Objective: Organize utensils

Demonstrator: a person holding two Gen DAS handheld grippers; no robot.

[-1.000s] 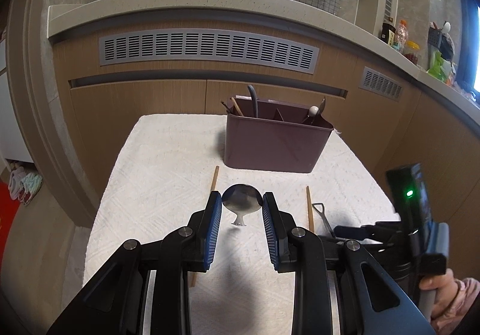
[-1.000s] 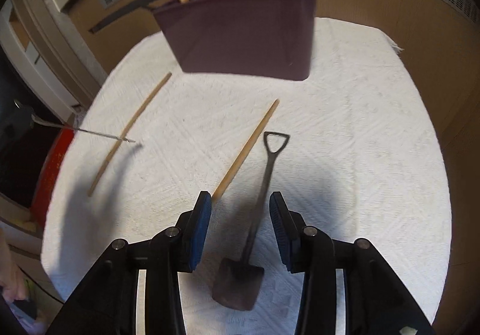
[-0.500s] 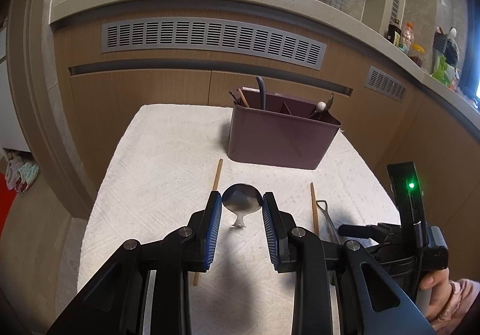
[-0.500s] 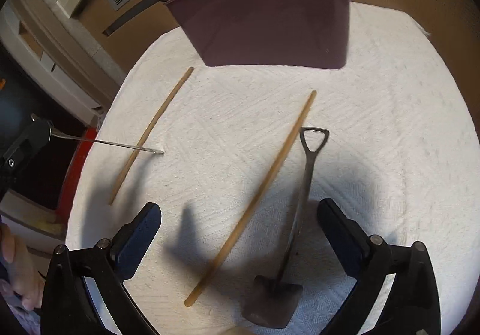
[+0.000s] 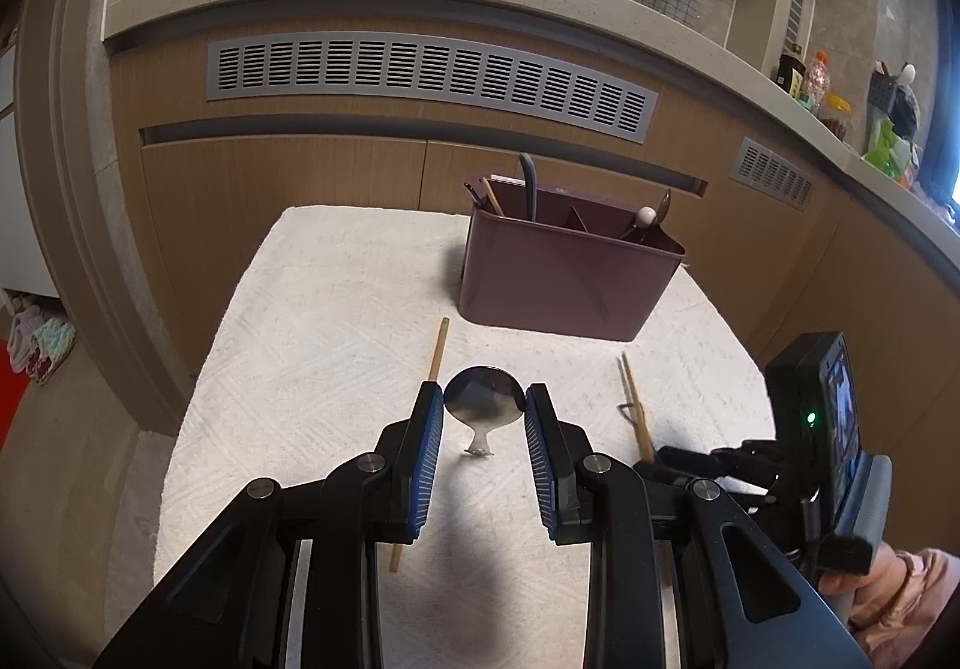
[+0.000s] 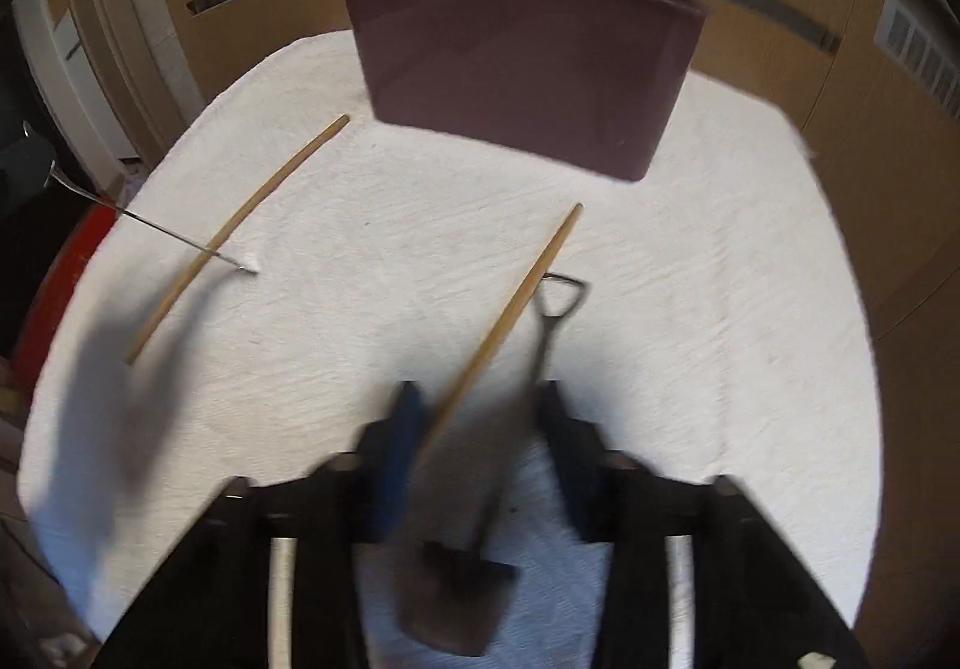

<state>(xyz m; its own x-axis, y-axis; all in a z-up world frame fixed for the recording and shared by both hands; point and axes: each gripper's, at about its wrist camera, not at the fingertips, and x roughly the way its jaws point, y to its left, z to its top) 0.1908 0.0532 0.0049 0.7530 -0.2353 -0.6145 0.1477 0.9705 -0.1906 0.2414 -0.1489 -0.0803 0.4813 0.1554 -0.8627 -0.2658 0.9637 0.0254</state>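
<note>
A white towel (image 5: 312,345) covers the table. Toward its left edge lies one wooden chopstick (image 6: 234,237). The left gripper (image 5: 485,410) pinches a metal spoon (image 5: 485,399) by its bowl, handle tip touching the towel. The maroon utensil caddy (image 5: 564,279) stands at the far edge. Near the right edge, the blurred right gripper (image 6: 477,417) straddles a second chopstick (image 6: 516,303) and a shovel-shaped spoon (image 6: 528,399), fingers narrowly parted; whether they grip, I cannot tell.
</note>
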